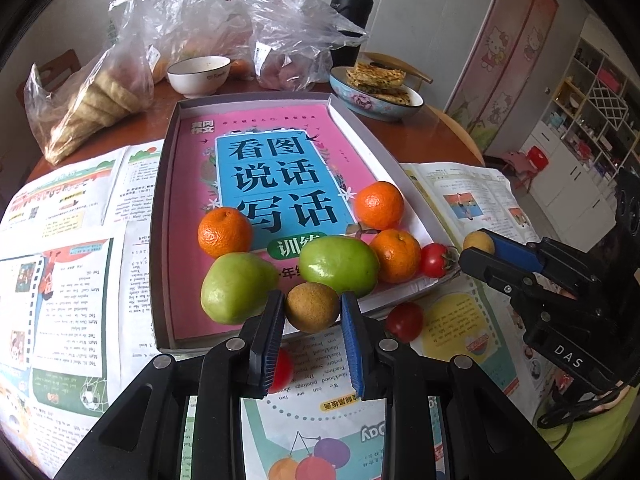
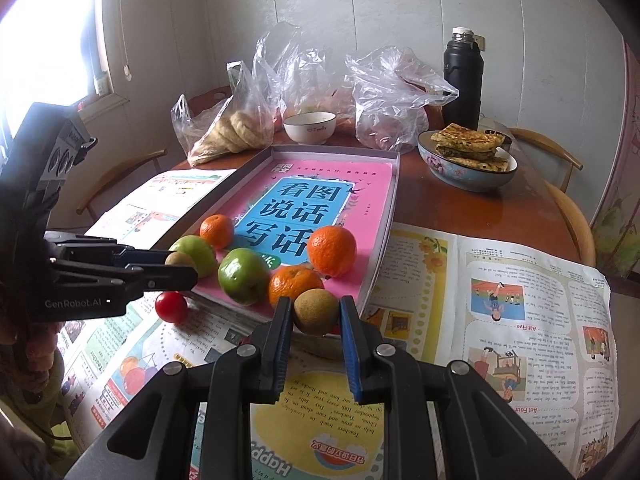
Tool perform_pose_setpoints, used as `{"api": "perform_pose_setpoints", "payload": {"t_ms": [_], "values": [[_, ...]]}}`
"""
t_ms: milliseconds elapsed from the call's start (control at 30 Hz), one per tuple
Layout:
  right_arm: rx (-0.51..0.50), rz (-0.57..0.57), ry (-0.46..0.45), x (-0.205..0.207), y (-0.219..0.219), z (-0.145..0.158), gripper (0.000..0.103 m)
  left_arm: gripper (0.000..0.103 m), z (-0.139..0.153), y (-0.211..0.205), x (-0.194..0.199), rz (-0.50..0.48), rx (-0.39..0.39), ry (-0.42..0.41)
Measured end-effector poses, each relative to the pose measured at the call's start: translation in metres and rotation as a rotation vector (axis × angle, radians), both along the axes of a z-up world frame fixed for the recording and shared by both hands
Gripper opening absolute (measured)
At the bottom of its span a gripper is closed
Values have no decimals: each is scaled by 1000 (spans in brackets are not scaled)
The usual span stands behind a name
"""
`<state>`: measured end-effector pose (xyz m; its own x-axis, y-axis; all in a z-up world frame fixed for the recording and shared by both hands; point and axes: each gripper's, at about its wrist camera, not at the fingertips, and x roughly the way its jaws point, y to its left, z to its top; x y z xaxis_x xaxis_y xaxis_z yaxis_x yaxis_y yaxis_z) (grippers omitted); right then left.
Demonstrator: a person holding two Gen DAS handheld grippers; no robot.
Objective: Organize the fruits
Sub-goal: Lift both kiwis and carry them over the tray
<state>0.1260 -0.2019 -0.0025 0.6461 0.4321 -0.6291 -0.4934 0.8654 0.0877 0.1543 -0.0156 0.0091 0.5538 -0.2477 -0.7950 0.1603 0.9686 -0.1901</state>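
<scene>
Both sets of fingers clamped: left gripper (image 1: 312, 312) on one brown fruit (image 1: 311, 306), right gripper (image 2: 315, 312) on another (image 2: 316, 311).

Fruit cluster (image 1: 320, 256) blocks the near end of the tray (image 1: 160, 208); its far half is open. Bags (image 1: 224, 40), bowls (image 1: 199, 75) and flask (image 1: 352, 12) obstruct the far counter (image 2: 460, 216). Newspaper areas (image 2: 520, 300) left and right lie clear.

Three oranges (image 1: 225, 231), two green fruits (image 1: 339, 265) and a red tomato (image 1: 434, 260) lie clustered at the near end of the shallow grey box (image 1: 160, 216). Another tomato (image 1: 405, 321) rests on the newspaper just outside. Each gripper pinches a small brown longan (image 1: 312, 307).
</scene>
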Motion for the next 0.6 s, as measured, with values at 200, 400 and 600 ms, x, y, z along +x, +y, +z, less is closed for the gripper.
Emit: {"api": "perform_pose_setpoints", "payload": {"t_ms": [200, 400, 600], "values": [[13, 0, -10, 9, 2, 4, 24, 29, -2, -4, 4, -6, 10, 4], [30, -3, -7, 17, 6, 5, 24, 29, -6, -6, 6, -12, 13, 11], [34, -8, -5, 23, 9, 4, 24, 29, -8, -6, 6, -12, 16, 13]]}}
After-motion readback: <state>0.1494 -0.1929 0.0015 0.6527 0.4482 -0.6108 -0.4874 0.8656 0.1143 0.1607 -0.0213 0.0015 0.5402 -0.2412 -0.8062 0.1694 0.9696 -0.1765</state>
